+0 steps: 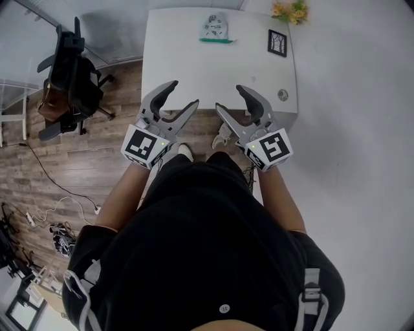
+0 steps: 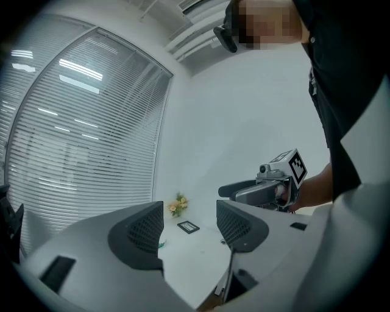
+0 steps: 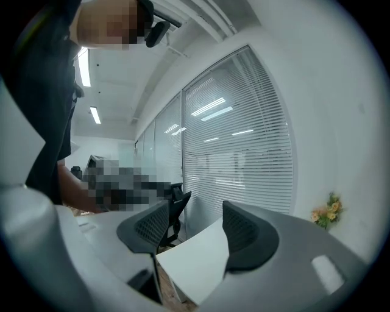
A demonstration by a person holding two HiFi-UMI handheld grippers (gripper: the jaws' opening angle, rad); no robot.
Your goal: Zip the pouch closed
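The pouch (image 1: 215, 29), pale with a green strip along its near side, lies flat at the far edge of the white table (image 1: 194, 71). Both grippers hover at the table's near edge, well short of the pouch. In the head view my left gripper (image 1: 183, 96) is open with nothing between its jaws, and my right gripper (image 1: 230, 98) is open and empty as well. The left gripper view looks between its spread jaws (image 2: 190, 228) across the tabletop and catches the right gripper (image 2: 268, 186) alongside. The right gripper view shows its own parted jaws (image 3: 195, 228) over a table corner (image 3: 195, 262).
A small black picture frame (image 1: 277, 42), yellow flowers (image 1: 290, 10) and a small round object (image 1: 283, 95) sit on the table's right side. An office chair (image 1: 71, 77) stands to the left on the wooden floor, with cables (image 1: 58, 226) nearer me. A white wall runs along the right.
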